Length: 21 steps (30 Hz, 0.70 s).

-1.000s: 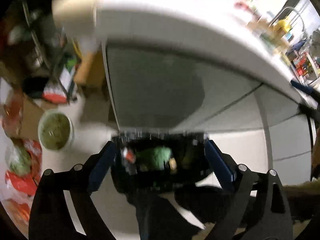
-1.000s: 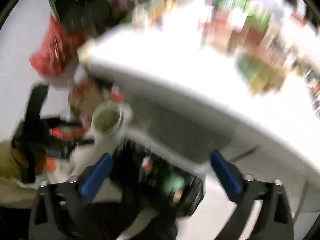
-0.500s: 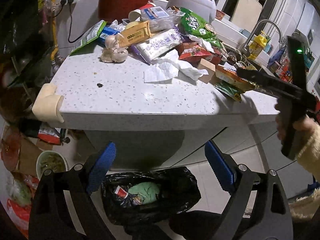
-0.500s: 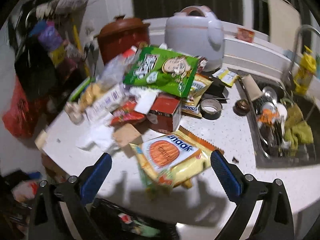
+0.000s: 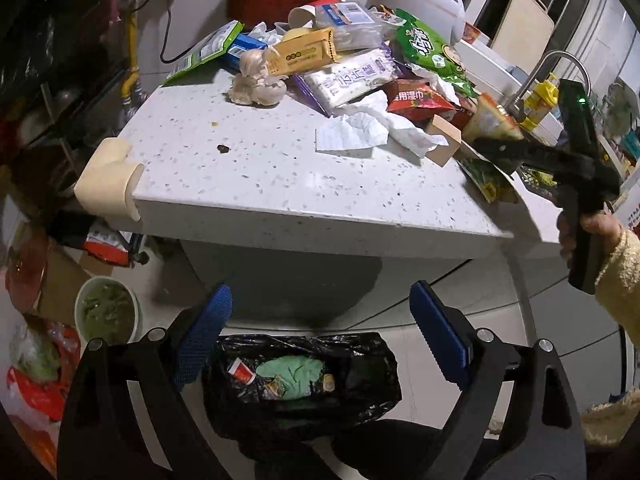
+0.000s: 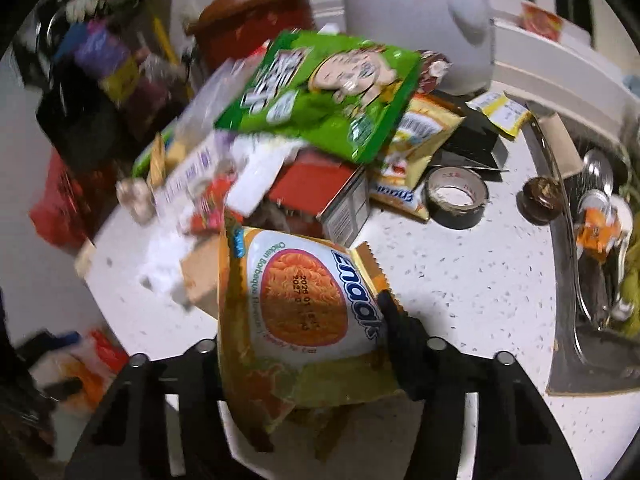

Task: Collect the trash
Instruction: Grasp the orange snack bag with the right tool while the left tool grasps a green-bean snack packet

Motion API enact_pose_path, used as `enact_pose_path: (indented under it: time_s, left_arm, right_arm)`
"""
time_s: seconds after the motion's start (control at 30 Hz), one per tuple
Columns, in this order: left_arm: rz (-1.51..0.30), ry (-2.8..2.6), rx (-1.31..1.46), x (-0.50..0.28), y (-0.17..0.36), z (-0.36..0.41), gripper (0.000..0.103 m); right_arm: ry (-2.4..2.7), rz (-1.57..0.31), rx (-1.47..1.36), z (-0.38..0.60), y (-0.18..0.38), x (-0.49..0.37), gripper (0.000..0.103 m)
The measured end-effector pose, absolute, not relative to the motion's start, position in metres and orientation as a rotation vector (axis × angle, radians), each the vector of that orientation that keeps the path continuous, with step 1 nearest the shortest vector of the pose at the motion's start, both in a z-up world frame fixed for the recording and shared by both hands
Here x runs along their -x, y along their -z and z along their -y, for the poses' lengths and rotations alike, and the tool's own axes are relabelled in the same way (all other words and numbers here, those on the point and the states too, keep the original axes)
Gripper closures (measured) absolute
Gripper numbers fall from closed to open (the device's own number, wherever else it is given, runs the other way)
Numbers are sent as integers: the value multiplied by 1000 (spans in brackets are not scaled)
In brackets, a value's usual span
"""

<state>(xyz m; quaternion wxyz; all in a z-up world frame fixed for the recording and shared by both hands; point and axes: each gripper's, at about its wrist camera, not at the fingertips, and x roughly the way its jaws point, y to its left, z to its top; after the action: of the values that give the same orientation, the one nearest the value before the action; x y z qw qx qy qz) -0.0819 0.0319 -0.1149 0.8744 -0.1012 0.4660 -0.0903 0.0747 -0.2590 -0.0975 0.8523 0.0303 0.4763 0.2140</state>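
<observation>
My right gripper is shut on a yellow-orange Enaak noodle packet at the front of the white counter. It also shows in the left wrist view, at the counter's right edge. My left gripper is open and empty below the counter, above a black trash bag on the floor that holds green and red rubbish. Wrappers are piled on the counter: a green snack bag, a red box, white tissue.
A tape roll, a rice cooker and a red pot stand on the counter. A sink with utensils is at the right. A green-filled bowl and red bags lie on the floor at the left.
Both grippers rose from the trash bag to the counter. My right gripper moved in and shut on the noodle packet. The left gripper stayed open.
</observation>
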Motion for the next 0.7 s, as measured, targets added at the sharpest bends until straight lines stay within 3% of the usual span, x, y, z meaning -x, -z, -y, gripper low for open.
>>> enact_pose_path:
  time_s: [0.07,0.13,0.23,0.7]
  left_arm:
    - [-975,189,216,79,115,-30,15]
    - [-976,193,223,74,114,-27,15]
    - [-968,215,222,67,111,-20,15]
    - [-854,518,74,-6,71,137,15]
  right_arm:
    - [-447,-999,-154,271,93,-75,56]
    - [-430,-992,-219,277,90,-81,70]
    - [-416,-960,-324,296,79,-78,78]
    - [-366,-795,-402,357,13,-13,81]
